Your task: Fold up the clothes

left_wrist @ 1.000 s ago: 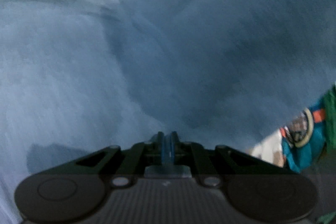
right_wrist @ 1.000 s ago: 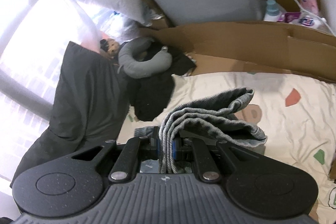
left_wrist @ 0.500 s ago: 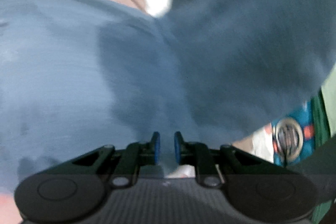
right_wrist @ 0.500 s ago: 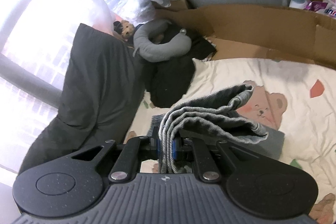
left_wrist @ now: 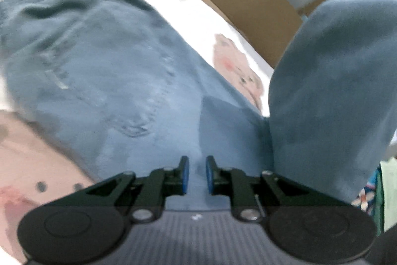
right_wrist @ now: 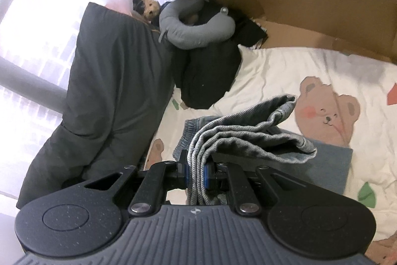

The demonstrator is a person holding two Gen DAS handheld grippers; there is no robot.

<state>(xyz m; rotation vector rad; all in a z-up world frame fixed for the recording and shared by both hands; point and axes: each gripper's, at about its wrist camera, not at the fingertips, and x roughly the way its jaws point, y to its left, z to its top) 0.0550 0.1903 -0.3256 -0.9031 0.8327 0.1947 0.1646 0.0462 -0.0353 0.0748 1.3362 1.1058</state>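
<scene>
Change: left gripper (left_wrist: 197, 174) has let go, its fingers now parted and empty over the jeans (left_wrist: 104, 71)
Right gripper (right_wrist: 196, 171): clamped on a bunched denim fold; lifted
Jeans: spread on the bear-print sheet (right_wrist: 327, 116); one leg raised at right

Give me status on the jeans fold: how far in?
Mid-fold. Done: part of the jeans lies flat on the bear-print sheet, back pocket up. In hand: the right gripper is shut on a bunched denim edge, lifted off the sheet; the left gripper is open, holding nothing. Left: lay that edge down and smooth it.
</scene>
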